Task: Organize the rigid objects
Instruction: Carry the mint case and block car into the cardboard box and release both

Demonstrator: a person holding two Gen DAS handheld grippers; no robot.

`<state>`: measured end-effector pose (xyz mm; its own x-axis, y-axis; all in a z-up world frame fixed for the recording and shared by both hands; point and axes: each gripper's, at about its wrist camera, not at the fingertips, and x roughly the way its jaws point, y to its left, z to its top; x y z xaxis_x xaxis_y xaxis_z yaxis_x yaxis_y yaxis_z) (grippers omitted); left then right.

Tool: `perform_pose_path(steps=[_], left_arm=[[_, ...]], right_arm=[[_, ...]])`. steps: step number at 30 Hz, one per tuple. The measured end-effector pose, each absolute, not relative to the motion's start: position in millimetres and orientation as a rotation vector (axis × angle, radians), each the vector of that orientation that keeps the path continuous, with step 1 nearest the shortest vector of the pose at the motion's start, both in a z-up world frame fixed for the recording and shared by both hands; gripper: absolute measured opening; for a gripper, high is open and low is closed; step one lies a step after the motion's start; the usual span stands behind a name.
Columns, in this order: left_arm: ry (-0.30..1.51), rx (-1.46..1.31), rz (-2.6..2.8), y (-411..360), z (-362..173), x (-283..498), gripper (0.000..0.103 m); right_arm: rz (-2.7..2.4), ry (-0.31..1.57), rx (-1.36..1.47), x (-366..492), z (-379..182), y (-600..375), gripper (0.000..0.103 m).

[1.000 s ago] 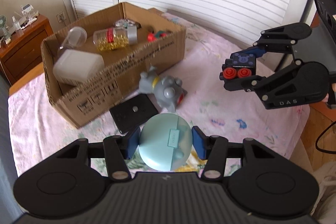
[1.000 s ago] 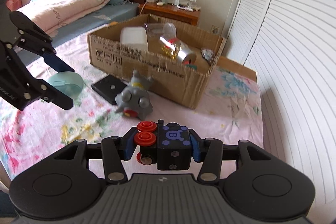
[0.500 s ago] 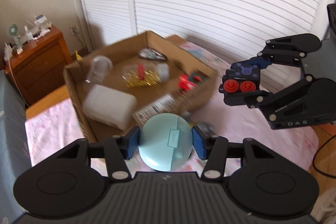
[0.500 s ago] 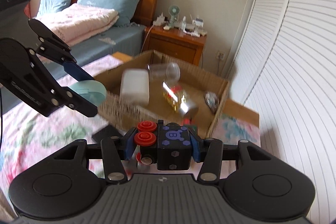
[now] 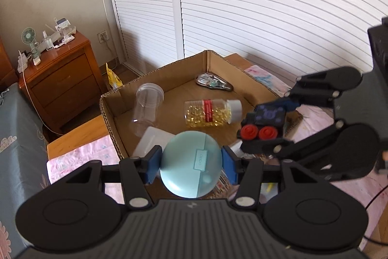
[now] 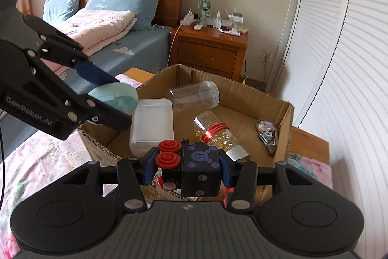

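Observation:
My left gripper [image 5: 191,163] is shut on a round pale-blue case [image 5: 191,163], held over the near edge of the cardboard box [image 5: 155,74]. My right gripper [image 6: 185,168] is shut on a black toy block with two red knobs [image 6: 194,168], hovering above the box's near wall. In the left wrist view the right gripper [image 5: 264,128] shows at the right with the block [image 5: 263,124]; in the right wrist view the left gripper [image 6: 109,101] shows at the left with the case [image 6: 114,98]. Inside the box lie a clear cup [image 5: 148,108], a pill bottle [image 5: 211,112], a white container [image 6: 151,124] and a small clear packet [image 5: 213,84].
The box [image 6: 281,118] sits on a floral-covered surface [image 6: 29,162]. A wooden nightstand [image 5: 63,74] with a small fan stands beyond it, beside a bed [image 6: 116,40]. White louvred doors [image 5: 266,4] run along the far side.
Both grippers moved forward and up from over the floral surface to above the box, each keeping its object. The grey toy and the black plate have dropped out of view.

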<state>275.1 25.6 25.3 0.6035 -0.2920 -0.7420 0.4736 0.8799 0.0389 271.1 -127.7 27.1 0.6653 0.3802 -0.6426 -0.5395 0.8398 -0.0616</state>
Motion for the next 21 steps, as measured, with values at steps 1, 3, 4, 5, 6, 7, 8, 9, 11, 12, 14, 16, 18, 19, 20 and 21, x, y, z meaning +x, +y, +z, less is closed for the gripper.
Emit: perform_pose_path(steps=[1,3,4,5,6,7,8,9,11,12,14,16,18,19,20,21], left_arm=[[0.811,0.243,-0.449,25,25,279,0.052],[0.815,0.24,-0.448,23,25,285,0.052],[0.817,0.239,-0.45,22,25,287,0.052],[0.819,0.242,-0.453,20,25,290,0.052],[0.818,0.246,-0.454,17,25,292,0.052],[0.817,0.252,-0.456,15,25,294,0.052],[0.817,0.257,-0.458,13,25,297,0.052],[0.816,0.258,-0.461,10,26,301,0.052],[0.815,0.26,-0.467,3,27,308,0.052],[0.814,0.261,-0.469,-1,27,312,0.052],[0.814,0.265,-0.473,-8,28,320,0.052],[0.813,0.275,-0.474,-17,27,330,0.052],[0.818,0.28,-0.472,-26,25,341,0.052],[0.822,0.28,-0.472,-30,24,346,0.052],[0.827,0.282,-0.469,-35,22,351,0.052],[0.831,0.284,-0.466,-38,20,356,0.052]], right_arm=[[0.516,0.658,-0.254,274,24,-127,0.058],[0.495,0.657,-0.254,278,20,-127,0.069],[0.487,0.652,-0.247,277,19,-129,0.077],[0.483,0.648,-0.239,276,19,-131,0.082],[0.477,0.647,-0.228,273,19,-133,0.083],[0.464,0.649,-0.221,270,20,-136,0.084],[0.451,0.653,-0.22,267,21,-138,0.088],[0.437,0.652,-0.219,262,22,-141,0.09],[0.405,0.643,-0.203,251,24,-146,0.1],[0.395,0.643,-0.192,246,26,-149,0.102],[0.38,0.641,-0.17,235,28,-153,0.103],[0.36,0.641,-0.167,226,29,-155,0.103],[0.333,0.641,-0.161,218,29,-157,0.103],[0.324,0.641,-0.158,214,29,-158,0.103],[0.316,0.643,-0.154,211,28,-160,0.103],[0.31,0.642,-0.146,208,28,-162,0.103]])
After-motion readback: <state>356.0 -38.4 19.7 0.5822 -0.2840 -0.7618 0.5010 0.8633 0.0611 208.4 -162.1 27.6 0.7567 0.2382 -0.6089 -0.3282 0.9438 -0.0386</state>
